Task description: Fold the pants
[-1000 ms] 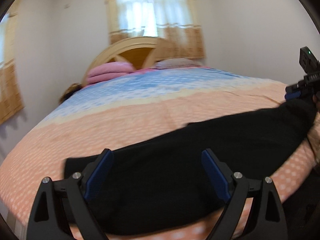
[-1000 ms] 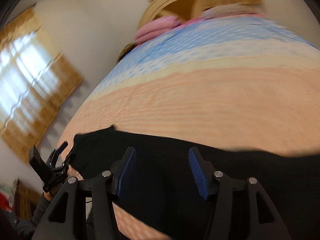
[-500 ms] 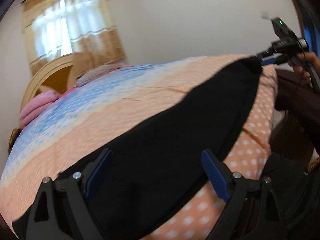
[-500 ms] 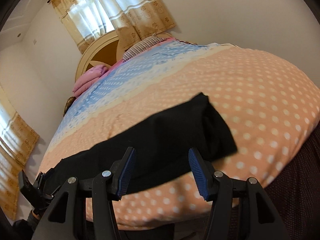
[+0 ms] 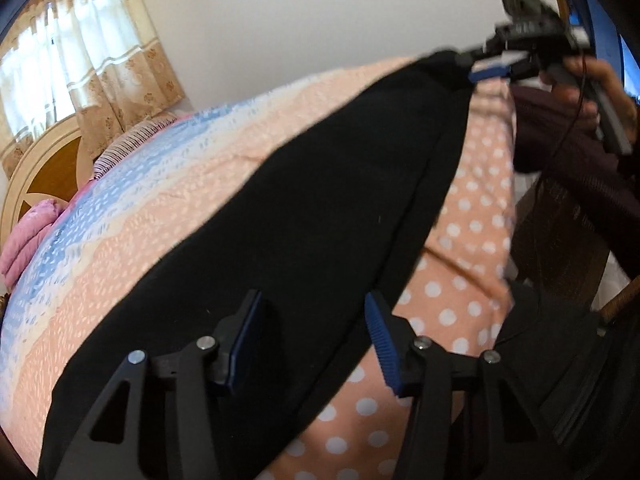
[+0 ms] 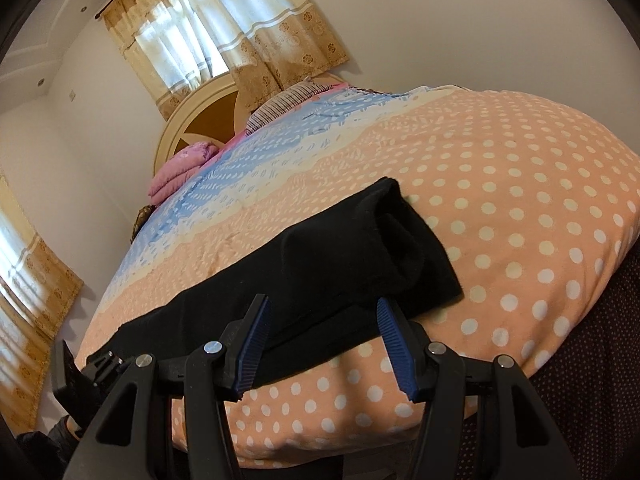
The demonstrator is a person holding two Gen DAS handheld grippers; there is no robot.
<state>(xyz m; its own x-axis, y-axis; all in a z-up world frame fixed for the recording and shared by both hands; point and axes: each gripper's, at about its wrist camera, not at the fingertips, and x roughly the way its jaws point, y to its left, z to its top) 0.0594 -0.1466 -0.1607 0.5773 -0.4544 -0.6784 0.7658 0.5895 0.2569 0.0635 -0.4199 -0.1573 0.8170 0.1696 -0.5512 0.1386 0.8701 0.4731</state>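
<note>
The black pants [image 5: 312, 200] lay stretched in a long band across the near edge of the bed's peach, white-dotted cover [image 5: 472, 248]; in the left wrist view they ran from the lower left of the frame up to the upper right, and in the right wrist view [image 6: 360, 248] they ran from the lower left to the centre, ending in a doubled-over end with an open cuff or waist showing.

The left gripper [image 5: 312, 336] sat at the bottom centre of its frame with the dark cloth between its 2 blue-padded fingers [image 5: 380, 340]; its jaws had just been closing, yet a gap remained between the pads, and whether they pressed on the fabric could not be told.

The right gripper [image 6: 324, 340] sat at the bottom centre of its own frame, jaws part-way apart, straddling the lower edge of the pants; in the left wrist view it appeared at the upper right [image 5: 480, 70], its blue tip meeting the far end of the pants, with a hand [image 5: 600, 92] behind it; whether it truly pinched the cloth could not be told.

Further back, blue and cream bands crossed the cover [image 6: 280, 160]; a pink folded quilt [image 6: 180, 172] and a striped pillow [image 6: 288, 100] lay by the round headboard [image 6: 200, 120]; beige curtains [image 6: 224, 24] hung at the upper left.
</note>
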